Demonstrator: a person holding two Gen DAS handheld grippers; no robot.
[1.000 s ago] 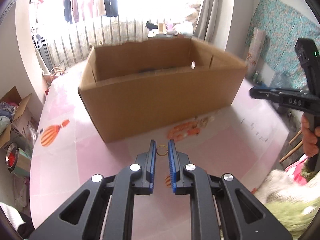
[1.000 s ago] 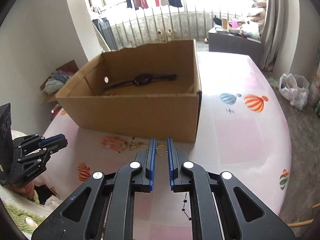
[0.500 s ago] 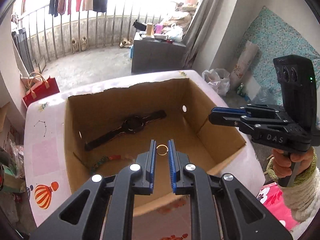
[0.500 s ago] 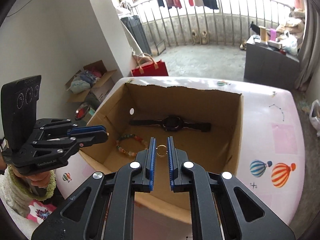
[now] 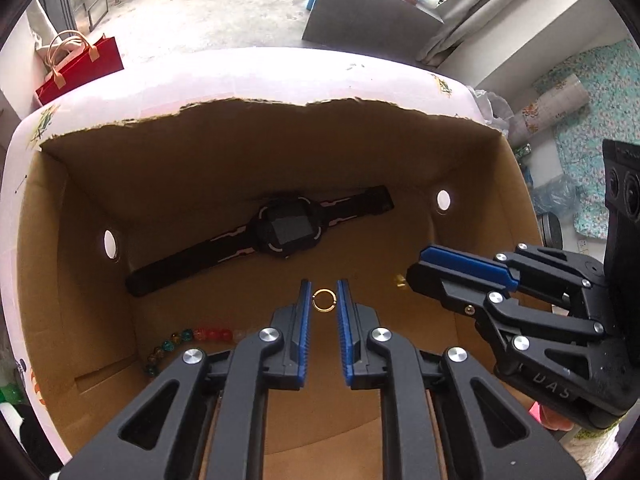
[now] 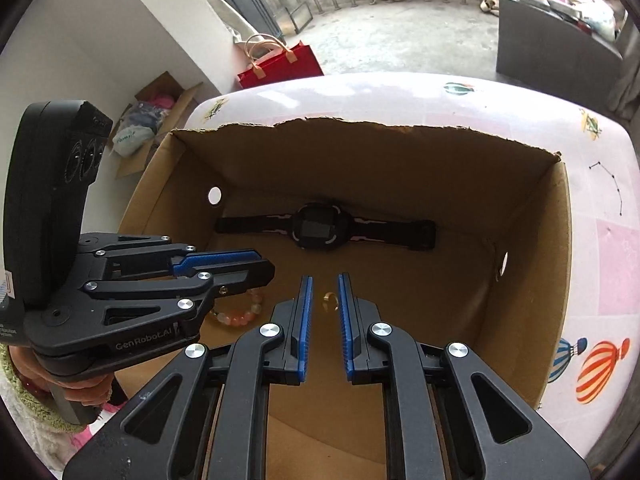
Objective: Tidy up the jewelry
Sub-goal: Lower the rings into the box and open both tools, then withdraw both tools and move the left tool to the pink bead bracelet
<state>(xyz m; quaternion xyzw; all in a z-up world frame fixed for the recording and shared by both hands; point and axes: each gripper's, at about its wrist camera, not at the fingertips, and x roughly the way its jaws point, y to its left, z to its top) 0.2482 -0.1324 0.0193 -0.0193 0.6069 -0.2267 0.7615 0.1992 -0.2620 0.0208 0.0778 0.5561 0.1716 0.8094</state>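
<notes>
Both grippers hang over the open box (image 5: pixel 472 160), pointing down and inward, tips near each other.

Left gripper (image 5: pixel 324 300): jaws parted a little, a thin gold ring (image 5: pixel 323 300) sitting between the blue pads (image 5: pixel 304 320). The hoop faces the camera; whether the pads touch it I cannot tell, slight gaps seem to show on either side. In the right wrist view this gripper (image 6: pixel 268 268) comes in from the left, level, with a sleeved hand (image 6: pixel 76 392) under its handle.

Right gripper (image 6: pixel 324 300): jaws likewise apart, a second gold ring (image 6: pixel 330 302) between them, seen tilted, a broader band. It looks nearer the right pad; contact unclear. From the left wrist view this gripper (image 5: pixel 416 268) enters from the right, with something small and gold (image 5: pixel 399 281) just at its tip.

Beyond both sets of jaws, a black watch (image 5: pixel 280 236) lies flat on the floor of the box, strap stretched out, square dark face.

Left of the left jaws, a string of round glossy beads (image 5: pixel 188 338), green and red; in the right view, peach beads (image 6: pixel 240 316) under the left gripper.

Box: plain brown cardboard, torn far rim, round holes in side walls. It stands on a pink cloth (image 6: pixel 600 260) printed with balloons.
</notes>
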